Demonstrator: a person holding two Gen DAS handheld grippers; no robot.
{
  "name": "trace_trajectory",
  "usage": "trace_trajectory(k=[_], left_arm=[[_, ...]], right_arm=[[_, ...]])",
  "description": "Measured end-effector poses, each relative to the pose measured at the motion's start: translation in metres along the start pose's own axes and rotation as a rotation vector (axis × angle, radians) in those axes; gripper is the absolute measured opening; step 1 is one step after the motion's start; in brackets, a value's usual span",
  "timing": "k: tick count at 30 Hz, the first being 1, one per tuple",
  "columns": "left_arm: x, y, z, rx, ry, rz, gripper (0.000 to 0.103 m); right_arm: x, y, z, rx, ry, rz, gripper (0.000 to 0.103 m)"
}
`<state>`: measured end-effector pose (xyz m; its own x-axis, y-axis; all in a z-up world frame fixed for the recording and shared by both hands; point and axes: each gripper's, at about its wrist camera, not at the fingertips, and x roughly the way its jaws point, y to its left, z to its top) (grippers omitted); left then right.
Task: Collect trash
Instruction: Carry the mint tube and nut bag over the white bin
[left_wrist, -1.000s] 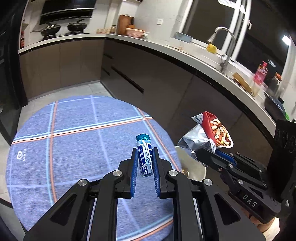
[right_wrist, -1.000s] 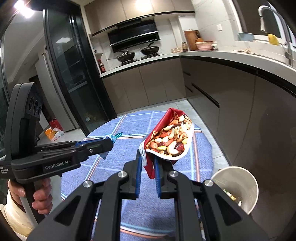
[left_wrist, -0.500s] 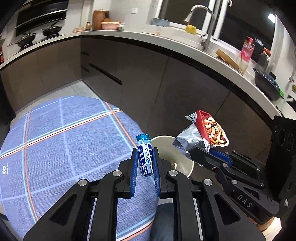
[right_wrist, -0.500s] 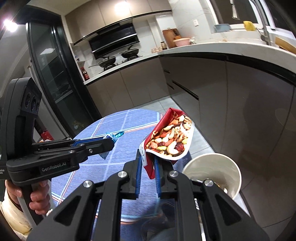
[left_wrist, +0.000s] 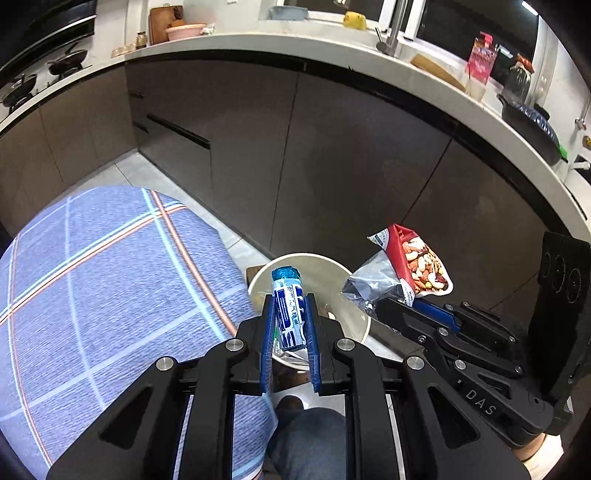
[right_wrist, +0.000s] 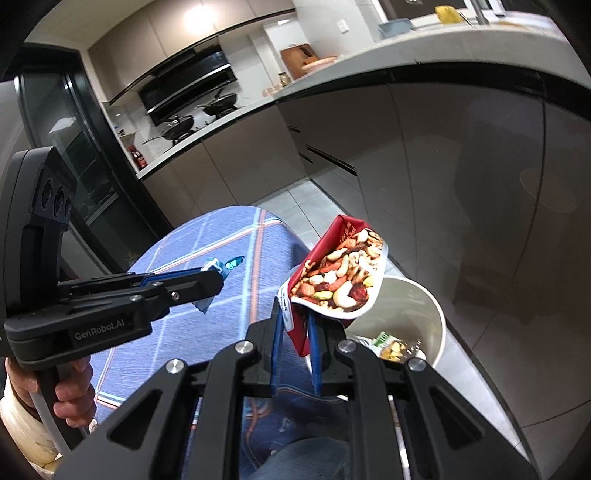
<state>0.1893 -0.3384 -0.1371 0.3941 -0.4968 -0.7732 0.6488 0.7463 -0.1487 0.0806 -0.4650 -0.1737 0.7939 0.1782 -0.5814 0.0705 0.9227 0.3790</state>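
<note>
Presently held, left tongs (left_wrist: 289, 317): one blue-and-white cylindrical wrapper roll with a crumpled teal end (left_wrist: 289, 310), clamped upright between the blue pads, jaws closed to the width of the roll. Position: above the near rim of the round white plastic waste bin (left_wrist: 354, 280), just past the right edge of the round desk with the blue plaid cloth (left_wrist: 110, 295).

Held, right tongs (right_wrist: 294, 325): one red foil snack bag printed with mixed nuts (right_wrist: 340, 277), gripped at its lower corner, jaws nearly closed on the foil. Position: bag tilted out over the left rim of the waste bin (right_wrist: 424, 295), off the desk's (right_wrist: 229, 258) right edge.

Bin contents, right wrist view: several crumpled wrappers (right_wrist: 391, 343) at the bottom.

Surroundings: bin on the tiled floor (right_wrist: 295, 199) between desk and dark kitchen cabinets (left_wrist: 332, 155); pale countertop (left_wrist: 258, 48) above.
</note>
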Motion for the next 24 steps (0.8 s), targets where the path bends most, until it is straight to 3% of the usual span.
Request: trace_trajectory(k=[14, 24], left_arm=[[0.080, -0.010, 0.009, 0.029, 0.109, -0.022, 0.015], [0.122, -0.002, 0.009, 0.026, 0.169, -0.009, 0.015]], right_arm=[[0.054, -0.053, -0.021, 0.101, 0.120, -0.016, 0.014], [0.100, -0.071, -0.026, 0.087, 0.208, -0.029, 0.014]])
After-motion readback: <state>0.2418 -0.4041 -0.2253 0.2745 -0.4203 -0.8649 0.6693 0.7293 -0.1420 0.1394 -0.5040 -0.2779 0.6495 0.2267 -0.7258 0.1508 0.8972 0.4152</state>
